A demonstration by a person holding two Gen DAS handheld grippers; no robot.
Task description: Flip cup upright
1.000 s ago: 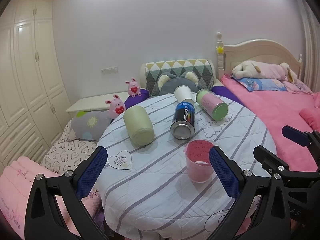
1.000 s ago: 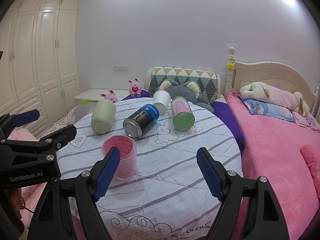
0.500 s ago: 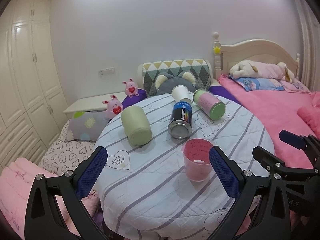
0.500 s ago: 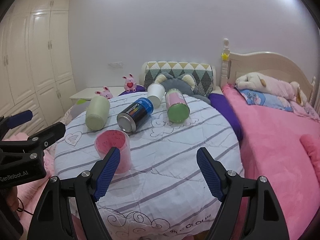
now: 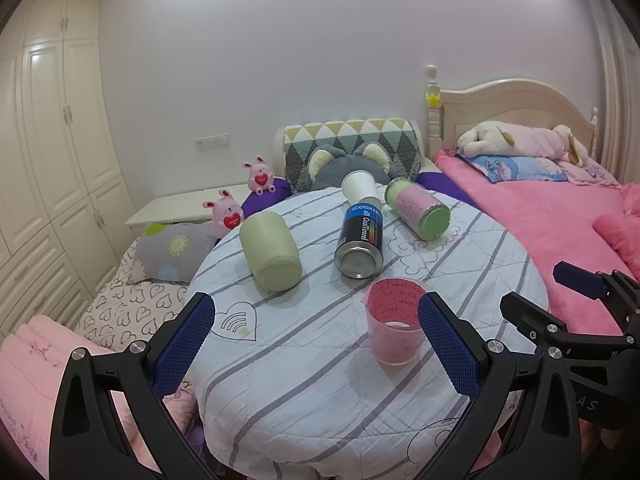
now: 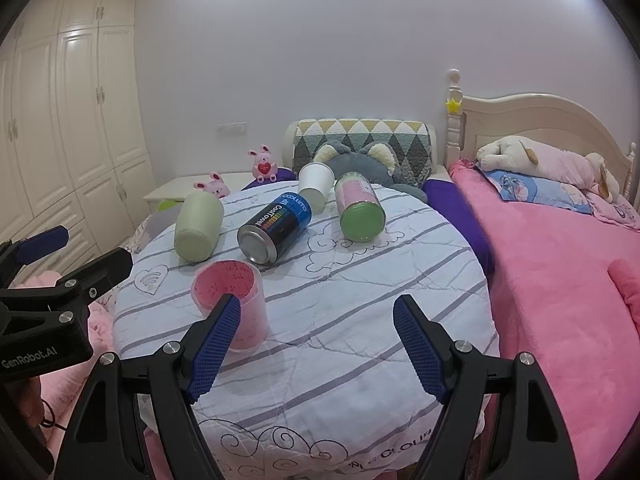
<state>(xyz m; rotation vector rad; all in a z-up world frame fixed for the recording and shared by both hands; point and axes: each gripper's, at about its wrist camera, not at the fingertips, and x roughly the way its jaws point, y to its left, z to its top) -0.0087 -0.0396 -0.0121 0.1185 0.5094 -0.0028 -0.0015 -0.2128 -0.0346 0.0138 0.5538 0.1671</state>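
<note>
A pink translucent cup [image 5: 394,320] stands upright on the round striped table [image 5: 320,380]; it also shows in the right wrist view [image 6: 230,300]. A pale green cup [image 5: 270,252] lies on its side, also seen in the right wrist view [image 6: 198,226]. A white paper cup [image 5: 360,190] lies on its side at the back [image 6: 316,186]. My left gripper [image 5: 316,348] is open and empty, near the table's front edge. My right gripper [image 6: 318,350] is open and empty, just right of the pink cup.
A blue can [image 5: 360,240] and a pink-and-green jar [image 5: 418,210] lie on their sides mid-table. A pink bed [image 6: 560,260] is to the right. Pillows and plush toys [image 5: 226,212] sit behind the table. White wardrobes [image 6: 60,120] line the left wall.
Both grippers have drawn back a little from the table and stayed open. The cups and cans have not moved.
</note>
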